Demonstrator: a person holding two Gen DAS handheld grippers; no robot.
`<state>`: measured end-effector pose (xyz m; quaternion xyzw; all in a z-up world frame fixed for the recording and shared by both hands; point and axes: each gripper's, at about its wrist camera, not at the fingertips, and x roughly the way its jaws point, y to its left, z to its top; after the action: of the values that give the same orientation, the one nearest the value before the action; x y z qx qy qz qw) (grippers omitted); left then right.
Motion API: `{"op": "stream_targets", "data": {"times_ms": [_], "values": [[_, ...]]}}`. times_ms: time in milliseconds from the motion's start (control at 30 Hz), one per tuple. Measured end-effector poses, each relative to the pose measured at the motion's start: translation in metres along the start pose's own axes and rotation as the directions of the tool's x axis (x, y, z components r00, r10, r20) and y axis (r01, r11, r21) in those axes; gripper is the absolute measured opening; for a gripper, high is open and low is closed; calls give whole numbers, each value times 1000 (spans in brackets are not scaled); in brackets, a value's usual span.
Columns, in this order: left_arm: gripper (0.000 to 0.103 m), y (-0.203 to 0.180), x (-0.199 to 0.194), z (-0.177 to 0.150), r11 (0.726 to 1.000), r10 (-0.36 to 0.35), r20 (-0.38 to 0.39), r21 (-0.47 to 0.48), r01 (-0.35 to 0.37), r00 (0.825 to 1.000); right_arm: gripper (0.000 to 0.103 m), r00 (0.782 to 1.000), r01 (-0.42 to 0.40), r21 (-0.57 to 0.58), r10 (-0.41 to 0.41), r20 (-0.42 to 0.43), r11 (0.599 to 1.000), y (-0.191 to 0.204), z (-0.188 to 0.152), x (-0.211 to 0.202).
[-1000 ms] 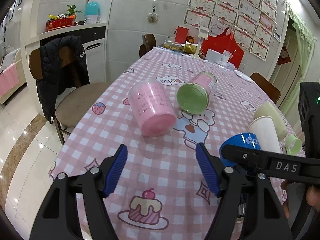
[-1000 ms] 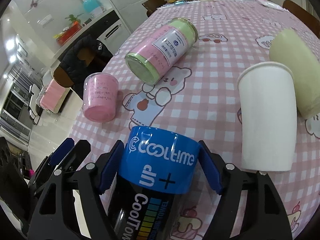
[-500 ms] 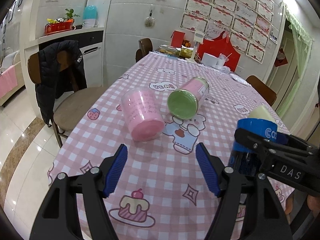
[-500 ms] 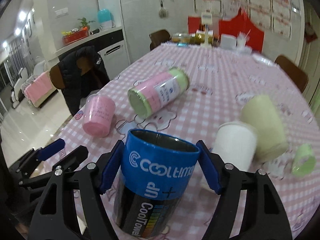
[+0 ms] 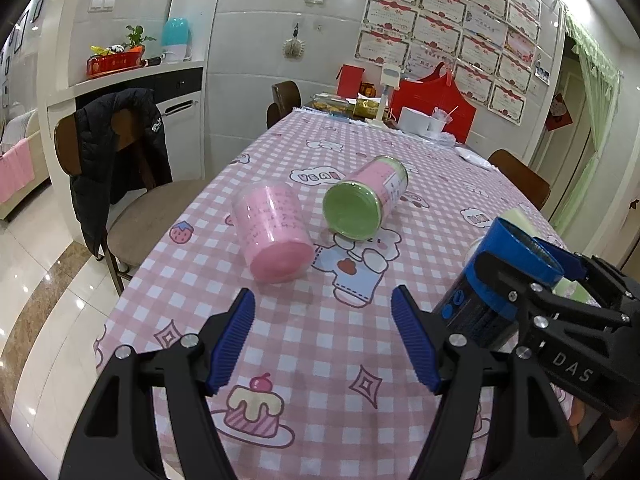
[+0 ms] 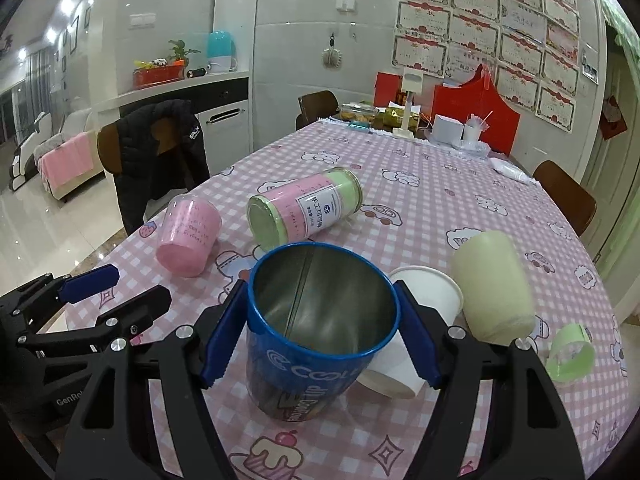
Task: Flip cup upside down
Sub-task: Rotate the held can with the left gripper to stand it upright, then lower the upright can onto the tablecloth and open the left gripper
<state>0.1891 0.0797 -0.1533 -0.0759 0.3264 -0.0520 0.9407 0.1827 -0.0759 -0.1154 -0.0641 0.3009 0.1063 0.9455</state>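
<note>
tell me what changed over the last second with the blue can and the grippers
The right hand-held gripper, shut on the blue can, has tipped it from lying toward the camera to nearly upright, its open mouth now visible. The left hand-held gripper stayed open and empty; the pink cup stayed lying down.

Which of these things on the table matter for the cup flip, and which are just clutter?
In play:
blue can
right gripper, shut on it
left gripper, open, empty

Lying about:
pink cup
green-lidded jar
white paper cup
cream cup
green ring

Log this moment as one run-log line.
right gripper: shut on blue can | can: open end up | left gripper: open, empty
</note>
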Motion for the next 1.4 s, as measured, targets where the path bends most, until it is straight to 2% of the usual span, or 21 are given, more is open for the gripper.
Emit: {"op": "stream_targets", "data": {"times_ms": [600, 733, 1100, 1167, 1233, 1400], "values": [[70, 2, -17, -5, 999, 32, 11, 5, -32, 999, 68, 997, -59, 7, 58, 46, 998, 5, -9, -15], [70, 0, -26, -4, 1000, 24, 20, 11, -24, 1000, 71, 996, -75, 32, 73, 48, 997, 2, -11, -21], [70, -14, -56, -2, 999, -9, 56, 31, 7, 998, 73, 989, -99, 59, 92, 117, 993, -8, -10, -57], [70, -20, -65, -3, 999, -11, 71, 46, 8, 997, 73, 987, -98, 66, 88, 138, 993, -11, -11, -67], [70, -26, -74, -3, 998, -12, 88, 58, 7, 996, 78, 984, -92, 75, 79, 159, 993, -14, -12, -78], [70, -41, -97, -4, 996, -10, 128, 90, -1, 992, 79, 979, -74, 82, 57, 198, 994, -20, -16, -101]]}}
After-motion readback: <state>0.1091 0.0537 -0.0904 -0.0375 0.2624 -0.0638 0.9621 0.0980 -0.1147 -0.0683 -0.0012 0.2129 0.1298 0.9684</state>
